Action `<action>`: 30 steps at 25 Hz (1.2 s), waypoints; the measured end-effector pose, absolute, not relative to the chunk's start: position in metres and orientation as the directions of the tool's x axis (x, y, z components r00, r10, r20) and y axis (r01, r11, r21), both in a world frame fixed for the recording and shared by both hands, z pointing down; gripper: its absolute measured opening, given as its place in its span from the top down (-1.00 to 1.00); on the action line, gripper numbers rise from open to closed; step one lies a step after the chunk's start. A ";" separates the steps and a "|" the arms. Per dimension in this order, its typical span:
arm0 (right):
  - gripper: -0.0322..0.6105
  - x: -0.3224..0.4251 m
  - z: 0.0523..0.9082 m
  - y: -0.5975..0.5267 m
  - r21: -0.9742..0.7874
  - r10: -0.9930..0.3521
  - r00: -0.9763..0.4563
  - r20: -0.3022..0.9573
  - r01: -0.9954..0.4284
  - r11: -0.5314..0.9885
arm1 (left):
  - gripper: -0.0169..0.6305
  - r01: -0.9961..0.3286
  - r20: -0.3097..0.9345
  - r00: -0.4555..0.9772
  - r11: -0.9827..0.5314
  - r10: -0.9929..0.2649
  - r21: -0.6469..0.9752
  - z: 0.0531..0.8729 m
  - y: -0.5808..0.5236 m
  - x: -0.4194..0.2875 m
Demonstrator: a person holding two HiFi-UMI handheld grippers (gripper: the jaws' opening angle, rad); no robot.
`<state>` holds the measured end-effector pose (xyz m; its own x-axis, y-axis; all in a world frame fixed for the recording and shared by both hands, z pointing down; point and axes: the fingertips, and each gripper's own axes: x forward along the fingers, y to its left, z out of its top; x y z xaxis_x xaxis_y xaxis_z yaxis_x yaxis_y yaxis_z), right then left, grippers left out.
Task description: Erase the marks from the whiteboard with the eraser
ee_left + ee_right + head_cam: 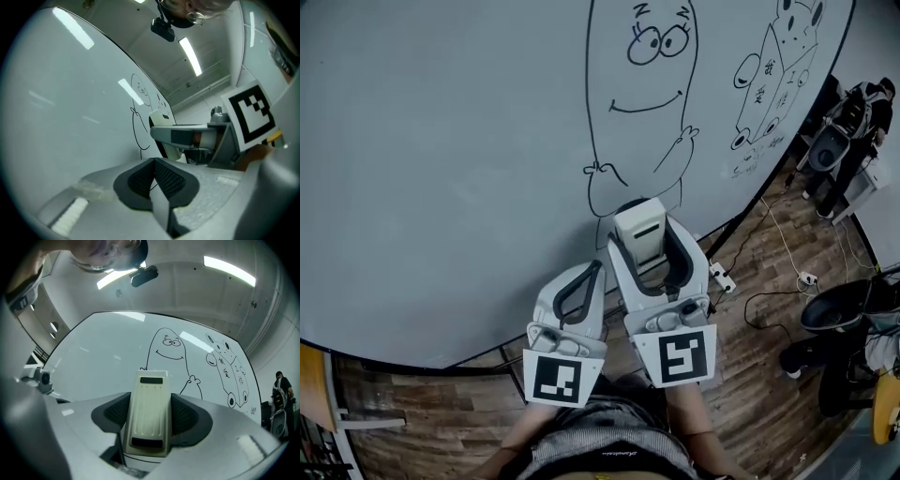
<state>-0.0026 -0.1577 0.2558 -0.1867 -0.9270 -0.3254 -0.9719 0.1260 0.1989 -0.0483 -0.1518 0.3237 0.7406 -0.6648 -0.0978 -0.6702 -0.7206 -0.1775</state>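
Eraser (639, 225): clamped lengthwise in right claw (149, 425), nose toward whiteboard (441, 141) at the foot of the smiling figure (642, 103). Contact with the board can't be confirmed.

Left claw (153, 180): pressed together on nothing, just beside at 8 o'clock.

Judgement: set the felt face flat, press evenly, stroke toward 12 along the outline.

Second drawing (778, 70) at 2 o'clock. Blank board open from 9 to 11. Lower rim (412, 359) is near at 6, so keep strokes above it. Cables (785, 246) on the floor at 4.
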 end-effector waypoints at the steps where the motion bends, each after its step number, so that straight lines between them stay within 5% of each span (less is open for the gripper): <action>1: 0.08 -0.007 0.251 -0.160 0.201 -0.922 -0.201 -0.332 -0.970 0.139 | 0.94 -0.668 -0.095 0.742 -0.722 -0.663 -0.182 0.324 -0.152 -0.048; 14: 0.08 -0.066 0.212 -0.184 0.338 -0.859 -0.388 -0.334 -0.900 0.275 | 0.94 -0.797 -0.073 0.602 -0.594 -0.795 -0.108 0.330 -0.170 -0.080; 30: 0.08 -0.032 0.197 -0.194 0.377 -0.831 -0.436 -0.344 -0.875 0.303 | 0.93 -0.864 -0.090 0.501 -0.492 -0.861 -0.105 0.321 -0.176 -0.066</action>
